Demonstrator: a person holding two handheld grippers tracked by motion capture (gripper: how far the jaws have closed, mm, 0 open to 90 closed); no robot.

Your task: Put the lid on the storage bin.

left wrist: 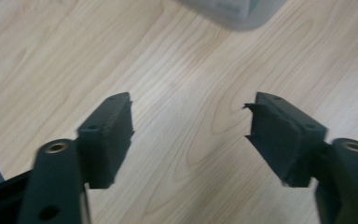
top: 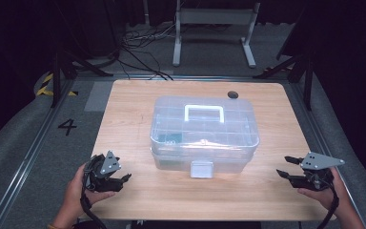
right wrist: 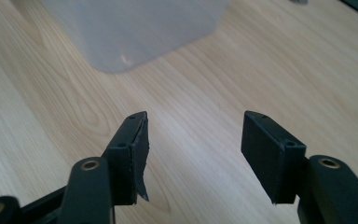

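Both tongs stand apart with nothing between their jaws: the left gripper [top: 126, 178] low over the near left of the table [top: 267, 200], the right gripper [top: 287, 167] at its near right. Between them, well clear of each, a clear plastic storage box [top: 204, 133] sits closed at the table's middle, white handle [top: 204, 112] on its lid, grey latch [top: 201, 169] facing the person. A small dark disc [top: 232, 94] lies near the far edge
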